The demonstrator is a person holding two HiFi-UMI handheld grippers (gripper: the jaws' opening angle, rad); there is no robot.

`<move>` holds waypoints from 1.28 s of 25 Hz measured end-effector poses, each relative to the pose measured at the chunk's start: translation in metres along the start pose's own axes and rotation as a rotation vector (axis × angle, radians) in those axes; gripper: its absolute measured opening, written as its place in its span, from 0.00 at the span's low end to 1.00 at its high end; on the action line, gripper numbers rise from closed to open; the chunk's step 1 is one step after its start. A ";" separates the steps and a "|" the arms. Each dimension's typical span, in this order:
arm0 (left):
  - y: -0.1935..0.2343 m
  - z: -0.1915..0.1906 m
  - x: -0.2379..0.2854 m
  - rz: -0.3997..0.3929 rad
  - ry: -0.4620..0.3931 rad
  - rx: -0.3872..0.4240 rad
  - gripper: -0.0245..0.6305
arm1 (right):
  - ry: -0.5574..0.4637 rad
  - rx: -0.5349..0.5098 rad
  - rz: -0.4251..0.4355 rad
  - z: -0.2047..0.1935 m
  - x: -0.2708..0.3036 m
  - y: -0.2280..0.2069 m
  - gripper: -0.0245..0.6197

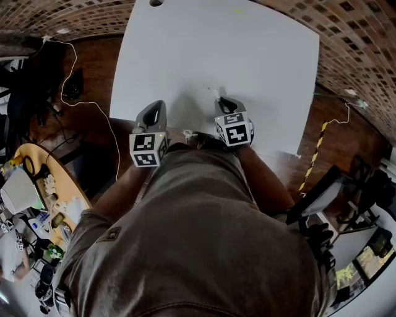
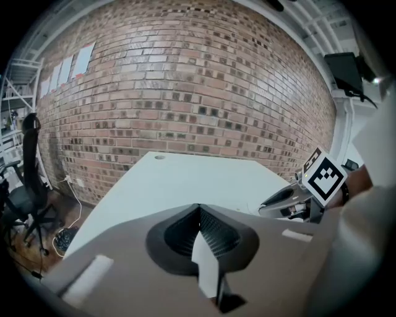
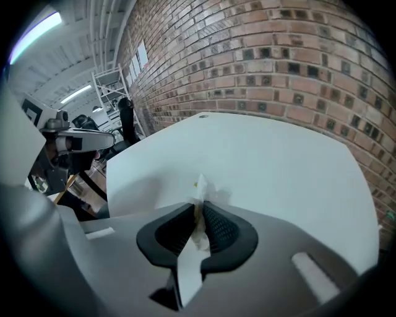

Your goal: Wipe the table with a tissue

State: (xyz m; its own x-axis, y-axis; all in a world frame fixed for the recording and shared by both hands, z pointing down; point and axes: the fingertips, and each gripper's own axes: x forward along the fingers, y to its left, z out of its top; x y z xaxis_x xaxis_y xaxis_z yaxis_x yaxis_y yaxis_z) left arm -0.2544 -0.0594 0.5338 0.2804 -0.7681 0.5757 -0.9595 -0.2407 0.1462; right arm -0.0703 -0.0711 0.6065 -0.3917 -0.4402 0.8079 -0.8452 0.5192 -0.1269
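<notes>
Inventory by count:
- desk (image 1: 247, 68), white: 1
- round cable hole (image 1: 156, 2) in the desk, at the top edge of the frame: 1
- grippers: 2, being 1 left gripper (image 1: 158, 105) and 1 right gripper (image 1: 221, 101)
- tissue (image 3: 200, 186), white: 1
- office chair (image 2: 28, 186), black, at the left of the frame: 1
- brick wall (image 2: 185, 93): 1

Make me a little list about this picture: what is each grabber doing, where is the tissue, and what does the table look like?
table: white, in front of a brick wall
left gripper: fingers together, nothing between them
right gripper: fingers shut on the tissue
tissue: white, crumpled, sticking out past the fingertips over the near part of the table
tissue touching the table: cannot tell
grippers: side by side at the table's near edge
</notes>
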 end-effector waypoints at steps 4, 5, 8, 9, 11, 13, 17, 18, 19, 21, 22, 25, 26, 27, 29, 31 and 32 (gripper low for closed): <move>-0.017 0.009 0.010 -0.041 -0.013 0.038 0.04 | -0.018 0.042 -0.058 -0.004 -0.014 -0.027 0.13; -0.023 0.010 0.013 -0.054 -0.009 0.042 0.04 | -0.022 0.056 -0.074 -0.006 -0.018 -0.035 0.13; -0.040 0.013 0.024 -0.091 -0.007 0.058 0.04 | -0.039 0.100 -0.117 -0.011 -0.031 -0.059 0.13; -0.045 0.015 0.027 -0.102 -0.009 0.065 0.04 | -0.043 0.113 -0.131 -0.013 -0.035 -0.065 0.13; -0.054 0.021 0.034 -0.122 -0.014 0.082 0.04 | -0.047 0.137 -0.158 -0.016 -0.041 -0.077 0.13; -0.059 0.025 0.039 -0.136 -0.014 0.093 0.04 | -0.052 0.156 -0.172 -0.017 -0.045 -0.084 0.13; -0.067 0.025 0.045 -0.136 0.003 0.092 0.04 | -0.058 0.160 -0.170 -0.015 -0.047 -0.091 0.13; -0.069 0.025 0.046 -0.136 0.005 0.092 0.04 | -0.059 0.158 -0.168 -0.014 -0.047 -0.093 0.13; -0.069 0.025 0.047 -0.133 0.006 0.090 0.04 | -0.061 0.157 -0.166 -0.013 -0.046 -0.094 0.13; -0.066 0.025 0.048 -0.124 0.005 0.081 0.04 | -0.060 0.153 -0.161 -0.010 -0.042 -0.096 0.13; -0.064 0.026 0.049 -0.117 0.005 0.076 0.04 | -0.059 0.150 -0.159 -0.008 -0.039 -0.097 0.13; -0.053 0.027 0.048 -0.093 0.004 0.063 0.04 | -0.055 0.149 -0.149 0.001 -0.030 -0.098 0.13; -0.048 0.027 0.047 -0.084 0.008 0.059 0.04 | -0.053 0.148 -0.148 0.003 -0.027 -0.099 0.13; -0.044 0.026 0.046 -0.075 0.012 0.054 0.04 | -0.051 0.146 -0.147 0.005 -0.023 -0.099 0.13; -0.036 0.024 0.044 -0.060 0.018 0.047 0.04 | -0.040 0.144 -0.143 0.007 -0.015 -0.099 0.13; -0.029 0.023 0.043 -0.048 0.021 0.043 0.04 | -0.024 0.141 -0.138 0.007 -0.008 -0.097 0.13; -0.026 0.021 0.042 -0.045 0.024 0.037 0.04 | -0.019 0.139 -0.139 0.006 -0.006 -0.096 0.13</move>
State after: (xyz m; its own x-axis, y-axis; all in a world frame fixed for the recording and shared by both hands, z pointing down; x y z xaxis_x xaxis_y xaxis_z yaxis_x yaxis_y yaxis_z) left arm -0.2172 -0.0977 0.5373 0.3221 -0.7419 0.5881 -0.9442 -0.2966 0.1431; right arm 0.0109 -0.1223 0.6101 -0.2736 -0.5150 0.8124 -0.9331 0.3472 -0.0941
